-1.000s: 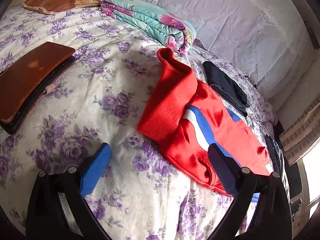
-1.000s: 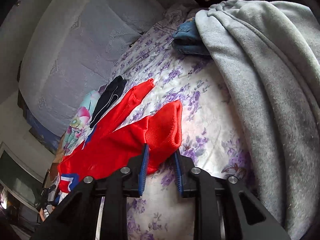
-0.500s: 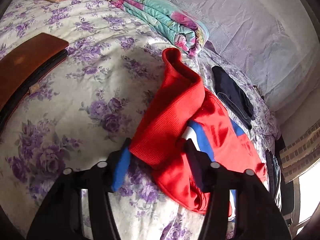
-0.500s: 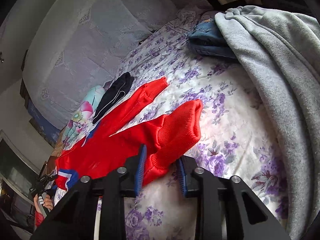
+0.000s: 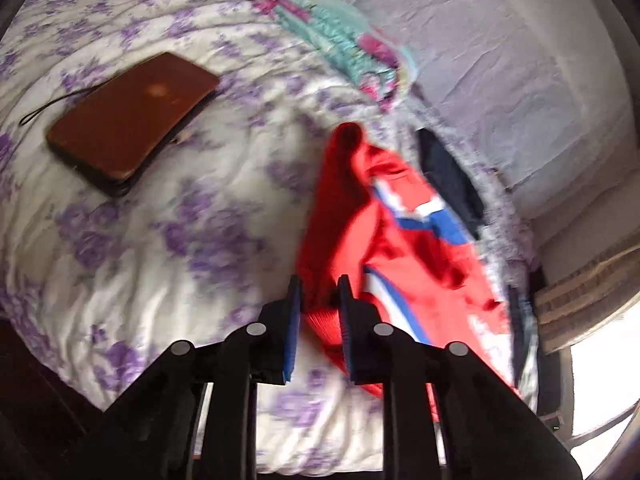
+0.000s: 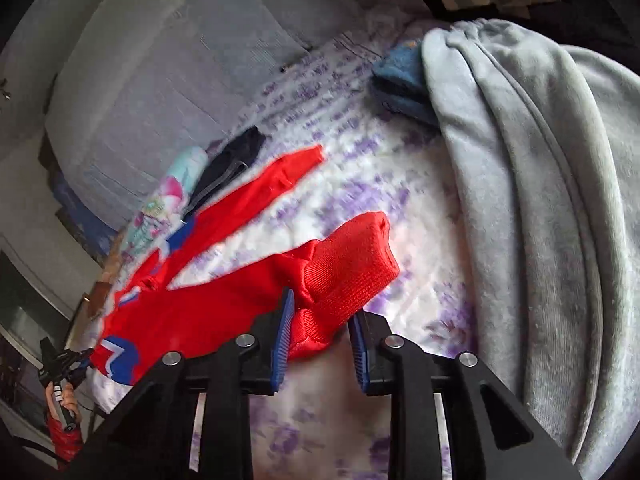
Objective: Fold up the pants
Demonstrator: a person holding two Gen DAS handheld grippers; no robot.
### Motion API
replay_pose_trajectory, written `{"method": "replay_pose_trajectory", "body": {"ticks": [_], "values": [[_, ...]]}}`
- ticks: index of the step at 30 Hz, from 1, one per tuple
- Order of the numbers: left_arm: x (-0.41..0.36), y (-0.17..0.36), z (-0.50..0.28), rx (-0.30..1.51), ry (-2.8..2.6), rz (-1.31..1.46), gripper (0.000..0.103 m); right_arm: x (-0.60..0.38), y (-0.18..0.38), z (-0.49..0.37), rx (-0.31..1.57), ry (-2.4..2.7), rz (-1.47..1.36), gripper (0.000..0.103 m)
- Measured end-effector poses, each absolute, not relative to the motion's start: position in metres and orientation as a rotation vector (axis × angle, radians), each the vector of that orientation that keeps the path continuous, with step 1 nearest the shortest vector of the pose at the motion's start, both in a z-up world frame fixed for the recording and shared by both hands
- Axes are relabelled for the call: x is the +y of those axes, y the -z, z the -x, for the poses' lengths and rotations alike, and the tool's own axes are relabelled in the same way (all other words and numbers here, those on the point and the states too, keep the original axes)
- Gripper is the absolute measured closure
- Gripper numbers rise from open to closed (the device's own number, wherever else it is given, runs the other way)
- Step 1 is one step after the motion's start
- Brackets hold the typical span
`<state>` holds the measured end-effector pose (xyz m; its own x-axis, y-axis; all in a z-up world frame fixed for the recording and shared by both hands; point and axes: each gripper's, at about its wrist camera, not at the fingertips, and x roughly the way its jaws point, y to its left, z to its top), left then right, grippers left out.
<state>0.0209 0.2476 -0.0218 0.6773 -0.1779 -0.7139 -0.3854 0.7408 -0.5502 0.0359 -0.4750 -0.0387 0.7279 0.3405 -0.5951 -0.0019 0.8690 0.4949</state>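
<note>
Pants point(image 5: 360, 232), the red ones, are sprawled across the floral bedspread point(image 5: 160, 220); left gripper point(image 5: 318, 300) is closing on the ribbed waistband, right gripper point(image 6: 320, 320) has a cuff pinched, jaws barely apart.

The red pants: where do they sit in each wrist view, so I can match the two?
Left wrist: red pants run from centre to lower right, waistband end at the bottom.
Right wrist: they cross the lower left, a cuff at centre.
Shared landmark: the folded dark garment beside them.
</note>
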Motion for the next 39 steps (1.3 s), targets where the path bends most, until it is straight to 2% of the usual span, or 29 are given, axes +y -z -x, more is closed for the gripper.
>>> {"method": "replay_pose_trajectory", "body": {"ticks": [2, 4, 5, 7, 10, 11, 13, 15, 17, 18, 21, 22, 23, 24, 25, 27, 30, 33, 35, 38, 39], "values": [[0.249, 0.035, -0.013, 0.844, -0.22, 0.682, 0.093, -0.473, 0.04, -0.029, 0.711, -0.196, -0.477, 0.072], [0.254, 0.029, 0.001, 0.794, -0.206, 0.714, 0.089, -0.475, 0.025, -0.023, 0.673, -0.154, -0.452, 0.064], [0.256, 0.02, 0.008, 0.757, -0.226, 0.71, 0.085, -0.477, 0.014, -0.018, 0.627, -0.109, -0.432, 0.062], [0.254, -0.001, 0.018, 0.686, -0.272, 0.638, 0.064, -0.479, -0.008, -0.01, 0.539, -0.019, -0.373, 0.06], [0.225, -0.03, 0.009, 0.657, -0.214, 0.502, 0.059, -0.464, -0.03, -0.009, 0.468, -0.07, -0.328, 0.06], [0.21, -0.036, 0.001, 0.657, -0.157, 0.471, 0.057, -0.452, -0.031, -0.013, 0.47, -0.112, -0.313, 0.06], [0.181, -0.042, -0.022, 0.668, -0.061, 0.412, 0.042, -0.422, -0.023, -0.025, 0.517, -0.207, -0.276, 0.06], [0.155, -0.037, -0.049, 0.699, 0.004, 0.356, 0.031, -0.393, -0.001, -0.046, 0.639, -0.317, -0.262, 0.06], [0.136, -0.019, -0.076, 0.766, 0.019, 0.302, 0.03, -0.375, 0.032, -0.069, 0.805, -0.381, -0.275, 0.06], [0.133, -0.007, -0.09, 0.81, -0.003, 0.272, 0.03, -0.373, 0.039, -0.073, 0.823, -0.367, -0.277, 0.065], [0.137, 0.013, -0.11, 0.856, -0.07, 0.244, 0.042, -0.382, 0.017, -0.082, 0.773, -0.384, -0.348, 0.064], [0.141, 0.008, -0.11, 0.841, -0.057, 0.285, 0.042, -0.389, 0.004, -0.087, 0.731, -0.389, -0.392, 0.064], [0.145, 0.004, -0.107, 0.817, -0.045, 0.329, 0.04, -0.394, -0.006, -0.096, 0.703, -0.381, -0.425, 0.06], [0.15, -0.002, -0.105, 0.786, -0.04, 0.361, 0.035, -0.4, -0.013, -0.109, 0.684, -0.368, -0.464, 0.051], [0.153, -0.008, -0.105, 0.754, -0.058, 0.373, 0.025, -0.406, -0.015, -0.125, 0.684, -0.349, -0.507, 0.047], [0.163, -0.015, -0.108, 0.69, -0.141, 0.364, 0.019, -0.42, -0.002, -0.167, 0.742, -0.299, -0.627, 0.046], [0.183, -0.004, -0.118, 0.671, -0.203, 0.358, 0.016, -0.431, 0.031, -0.214, 0.833, -0.248, -0.791, 0.046], [0.205, 0.033, -0.13, 0.766, -0.19, 0.482, 0.017, -0.416, 0.047, -0.241, 0.843, -0.234, -0.804, 0.047], [0.209, 0.027, -0.125, 0.71, -0.169, 0.51, 0.008, -0.407, 0.046, -0.254, 0.834, -0.234, -0.782, 0.046], [0.205, 0.031, -0.129, 0.737, -0.173, 0.504, 0.006, -0.401, 0.036, -0.265, 0.775, -0.213, -0.691, 0.084], [0.203, 0.031, -0.128, 0.736, -0.177, 0.492, 0.006, -0.401, 0.022, -0.259, 0.704, -0.185, -0.612, 0.084]]}}
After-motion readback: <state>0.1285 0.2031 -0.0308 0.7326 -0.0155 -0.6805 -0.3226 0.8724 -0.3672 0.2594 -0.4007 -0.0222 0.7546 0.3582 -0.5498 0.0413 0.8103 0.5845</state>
